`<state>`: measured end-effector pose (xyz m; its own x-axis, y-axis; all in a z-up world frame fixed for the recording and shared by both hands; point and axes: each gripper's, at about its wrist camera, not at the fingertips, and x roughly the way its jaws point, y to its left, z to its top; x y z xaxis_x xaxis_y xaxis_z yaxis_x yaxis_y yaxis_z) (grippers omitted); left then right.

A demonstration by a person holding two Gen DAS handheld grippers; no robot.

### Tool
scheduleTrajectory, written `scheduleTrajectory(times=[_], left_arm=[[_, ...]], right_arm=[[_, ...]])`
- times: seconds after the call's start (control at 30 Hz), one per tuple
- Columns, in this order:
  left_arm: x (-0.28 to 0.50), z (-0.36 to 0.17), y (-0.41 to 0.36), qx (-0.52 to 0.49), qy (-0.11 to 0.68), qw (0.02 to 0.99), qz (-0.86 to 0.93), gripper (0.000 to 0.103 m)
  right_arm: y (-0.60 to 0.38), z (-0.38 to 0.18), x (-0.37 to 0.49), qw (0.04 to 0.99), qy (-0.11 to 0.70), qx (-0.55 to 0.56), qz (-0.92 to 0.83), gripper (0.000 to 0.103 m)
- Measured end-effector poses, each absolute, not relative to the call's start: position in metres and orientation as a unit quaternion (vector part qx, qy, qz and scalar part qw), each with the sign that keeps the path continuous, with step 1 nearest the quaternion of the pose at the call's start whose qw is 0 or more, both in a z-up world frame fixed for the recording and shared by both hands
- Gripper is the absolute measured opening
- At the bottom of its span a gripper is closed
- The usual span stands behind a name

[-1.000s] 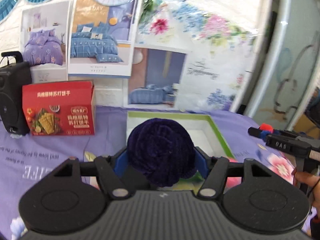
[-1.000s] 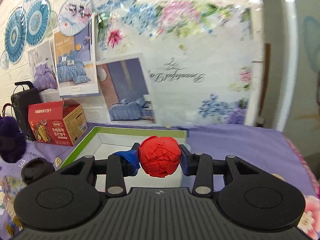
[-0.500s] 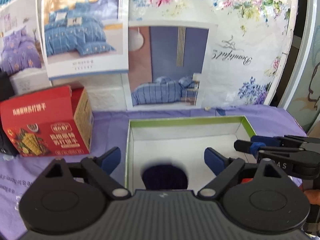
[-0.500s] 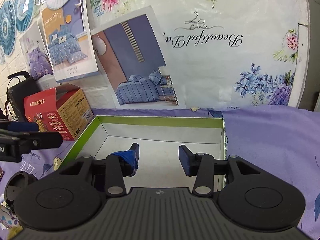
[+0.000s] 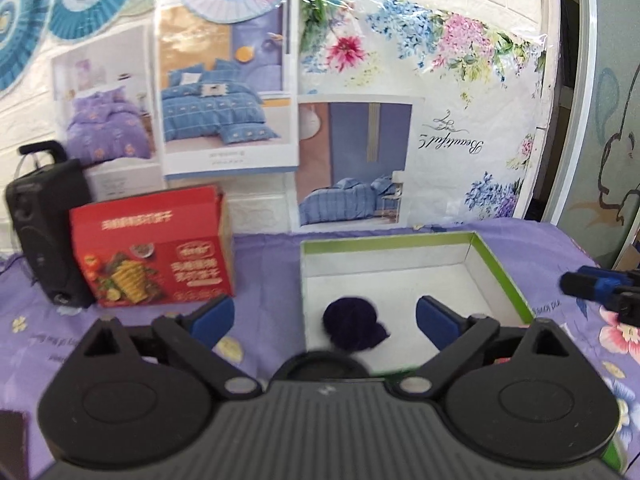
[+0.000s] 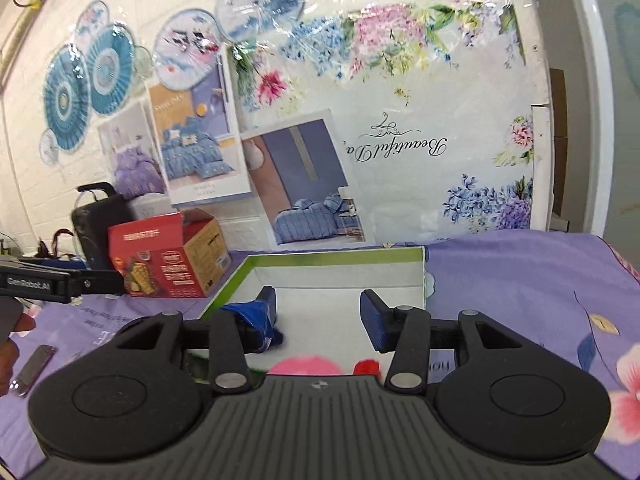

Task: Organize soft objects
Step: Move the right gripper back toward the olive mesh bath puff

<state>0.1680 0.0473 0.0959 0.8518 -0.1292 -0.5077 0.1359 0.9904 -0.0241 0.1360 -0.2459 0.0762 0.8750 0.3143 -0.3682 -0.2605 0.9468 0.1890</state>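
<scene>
A dark purple yarn ball lies inside the green-rimmed white box, near its front left. My left gripper hovers open just in front of it, holding nothing. In the right wrist view, a pink ball and a red ball peek out at the near end of the box, mostly hidden by the gripper body. My right gripper is open and empty above them, with blue tape on its left finger. The right gripper's tip shows at the right edge of the left wrist view.
A red cracker carton and a black speaker stand left of the box against the postered wall. The left gripper and a hand are at far left. A small flat dark device lies on the purple floral cloth.
Both grippers opened: the left let go of the purple ball, the right let go of the red ball, and both balls now lie in the box. Both grippers have drawn back.
</scene>
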Motion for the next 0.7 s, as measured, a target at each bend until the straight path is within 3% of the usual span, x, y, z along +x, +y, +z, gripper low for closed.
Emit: scheduleTrajectory(times=[0.37, 0.7], left_arm=[[0.071, 0.046, 0.113, -0.001, 0.307, 0.952, 0.002, 0.098], [0.032, -0.003, 0.122, -0.003, 0.362, 0.931, -0.047, 0.098]], right_arm=[[-0.222, 0.043, 0.051, 0.958, 0.220, 0.092, 0.157, 0.033], [-0.164, 0.022, 0.048, 0.948, 0.256, 0.035, 0.186, 0.035]])
